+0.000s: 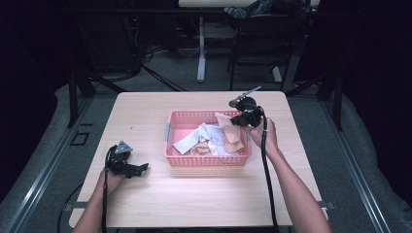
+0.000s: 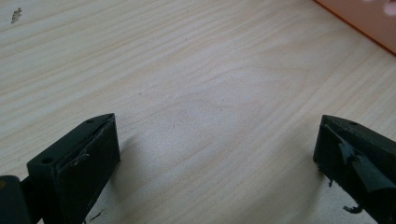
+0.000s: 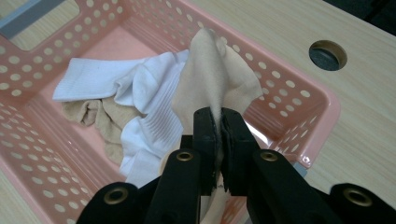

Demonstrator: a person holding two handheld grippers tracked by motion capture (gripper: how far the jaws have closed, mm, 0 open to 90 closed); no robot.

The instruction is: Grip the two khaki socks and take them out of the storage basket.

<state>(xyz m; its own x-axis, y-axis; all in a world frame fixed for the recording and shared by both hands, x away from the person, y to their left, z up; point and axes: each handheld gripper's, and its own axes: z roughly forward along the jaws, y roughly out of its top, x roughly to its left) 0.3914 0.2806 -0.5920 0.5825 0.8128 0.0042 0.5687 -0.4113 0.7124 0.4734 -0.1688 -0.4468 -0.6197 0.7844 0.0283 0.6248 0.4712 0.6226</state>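
Where the right tongs point(image 3: 219, 140) press together in the lower middle of the right gripper view, a beige sock point(image 3: 210, 79) is pinched between their black jaws, its cloth rising from the grip in a loose peak toward the upper middle of the frame. Just left of it and partly under it lies a white ribbed sock point(image 3: 135, 93), and a second tan piece of cloth point(image 3: 100, 116) is bunched at the left beneath the white one. All of this sits in a pink perforated basket point(image 3: 299, 93), whose far rim crosses the right half of that frame. In the high view the beige sock point(image 1: 228, 128) hangs over the right part of the basket point(image 1: 206, 161), with the right tongs point(image 1: 240, 119) at its upper right corner and the right hand point(image 1: 265, 133) just beside them on the right. The basket stands at the centre of the pale wooden bench point(image 1: 194, 194). A round hole point(image 3: 328, 54) in the bench shows at the upper right of the right gripper view. Well apart from the basket, at the lower left of the high view, the left tongs point(image 1: 141, 168) rest low over the bench, held by the left hand point(image 1: 111, 179). In the left gripper view the left tongs point(image 2: 215, 154) are spread wide with bare wood between the jaws, and an edge of the basket point(image 2: 369, 18) shows at the upper right corner.
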